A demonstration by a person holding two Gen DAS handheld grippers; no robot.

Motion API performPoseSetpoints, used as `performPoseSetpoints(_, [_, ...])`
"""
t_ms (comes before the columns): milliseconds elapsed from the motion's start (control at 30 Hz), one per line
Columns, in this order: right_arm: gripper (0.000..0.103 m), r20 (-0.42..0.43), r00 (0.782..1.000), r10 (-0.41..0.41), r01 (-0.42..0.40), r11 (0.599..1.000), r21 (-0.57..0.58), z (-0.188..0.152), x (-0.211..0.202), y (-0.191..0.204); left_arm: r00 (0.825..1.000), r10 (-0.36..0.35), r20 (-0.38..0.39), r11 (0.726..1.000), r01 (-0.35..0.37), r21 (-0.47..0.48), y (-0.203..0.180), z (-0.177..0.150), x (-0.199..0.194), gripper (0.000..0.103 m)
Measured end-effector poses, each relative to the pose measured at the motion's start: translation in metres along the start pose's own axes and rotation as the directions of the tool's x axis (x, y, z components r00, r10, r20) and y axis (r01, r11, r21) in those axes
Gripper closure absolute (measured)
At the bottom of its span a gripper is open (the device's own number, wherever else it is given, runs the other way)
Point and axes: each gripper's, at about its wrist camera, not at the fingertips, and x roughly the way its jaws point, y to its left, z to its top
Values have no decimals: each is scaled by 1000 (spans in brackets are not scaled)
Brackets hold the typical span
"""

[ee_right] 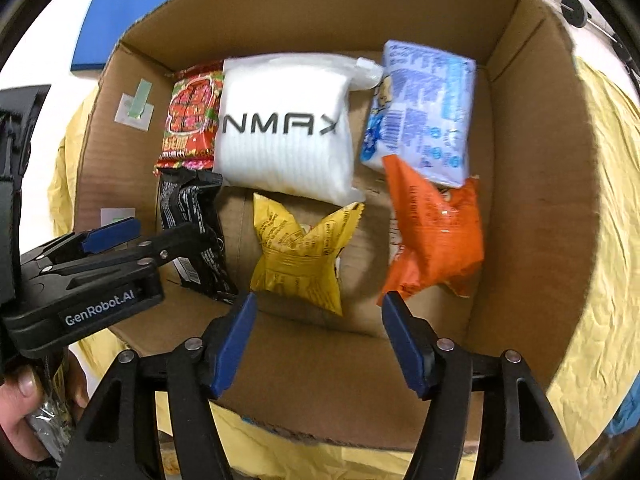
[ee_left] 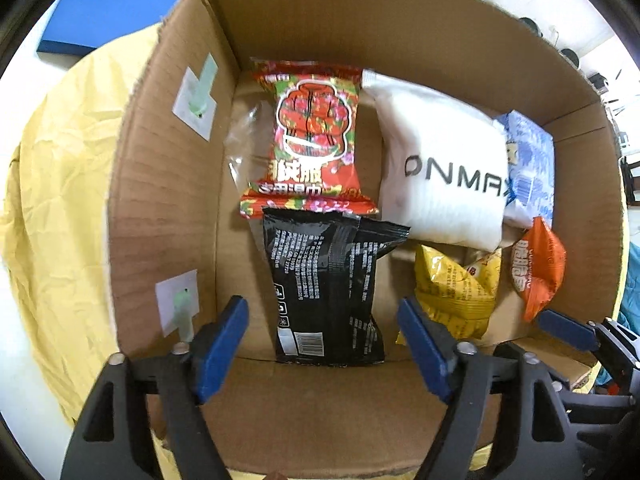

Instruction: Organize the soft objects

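An open cardboard box [ee_left: 168, 184] [ee_right: 532, 184] holds several soft packs. A red floral pack [ee_left: 312, 136] [ee_right: 192, 120] lies at the back left, a black pack [ee_left: 324, 288] [ee_right: 192, 220] in front of it. A white ONMAX bag [ee_left: 440, 168] [ee_right: 284, 128] lies mid-back, a blue pack [ee_left: 532, 160] [ee_right: 424, 112] at the back right. A yellow snack bag [ee_left: 452, 288] [ee_right: 300, 252] and an orange snack bag [ee_left: 538, 268] [ee_right: 432, 236] lie in front. My left gripper [ee_left: 322, 348] [ee_right: 120, 236] is open and empty over the black pack. My right gripper [ee_right: 318, 340] is open and empty above the box's near wall.
The box stands on a crumpled yellow cloth [ee_left: 60, 216] [ee_right: 600, 240]. A blue board [ee_left: 120, 12] [ee_right: 124, 12] lies behind it on the white table. Two white stickers [ee_left: 196, 100] are on the box's left wall.
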Motion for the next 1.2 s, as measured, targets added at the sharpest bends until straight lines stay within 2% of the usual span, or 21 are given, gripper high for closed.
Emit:
performPoseSetpoints(67, [34, 7, 1000, -4, 4, 1000, 6, -2, -6, -4, 1000, 11, 21, 1000, -11, -5, 2, 0, -5, 16])
performPoseSetpoints(100, [29, 10, 1000, -8, 8, 1000, 8, -4, -9, -5, 999, 15, 29, 1000, -15, -7, 2, 0, -8, 13])
performPoseSetpoints(133, [25, 18, 1000, -15, 14, 1000, 16, -4, -12, -8, 999, 17, 33, 1000, -17, -7, 3, -1, -9, 6])
performPoseSetpoints(167, [17, 27, 999, -22, 22, 1000, 21, -6, -15, -7, 999, 17, 38, 1000, -17, -6, 5, -1, -12, 5])
performPoseSetpoints(333, [10, 67, 996, -50, 48, 998, 33, -5, -40, -13, 998, 23, 58, 1000, -22, -10, -6, -11, -32, 4])
performPoseSetpoints(400, [0, 87, 994, -69, 66, 997, 38, -5, -44, -14, 998, 20, 67, 1000, -19, -12, -8, -15, -39, 4])
performPoseSetpoints(533, [0, 113, 988, -104, 99, 994, 48, -5, -54, -15, 995, 9, 102, 1000, -7, -15, -12, -26, -60, 4])
performPoseSetpoints(767, [0, 145, 984, -107, 98, 993, 65, -16, -74, -18, 985, 27, 173, 1000, -26, -12, -21, -45, -100, 4])
performPoseSetpoints(900, [0, 188, 978, -92, 81, 994, 69, -32, -106, -19, 971, 32, 235, 999, -32, -2, -28, -55, -133, 4])
performPoseSetpoints(1033, [0, 254, 962, -97, 84, 995, 61, -56, -146, -18, 956, 9, 294, 1000, -9, -2, -37, -77, -173, 4])
performPoseSetpoints(1200, [0, 340, 937, -82, 67, 996, 55, -92, -203, -16, 928, 3, 373, 1000, -13, 25, -55, -104, -224, 4])
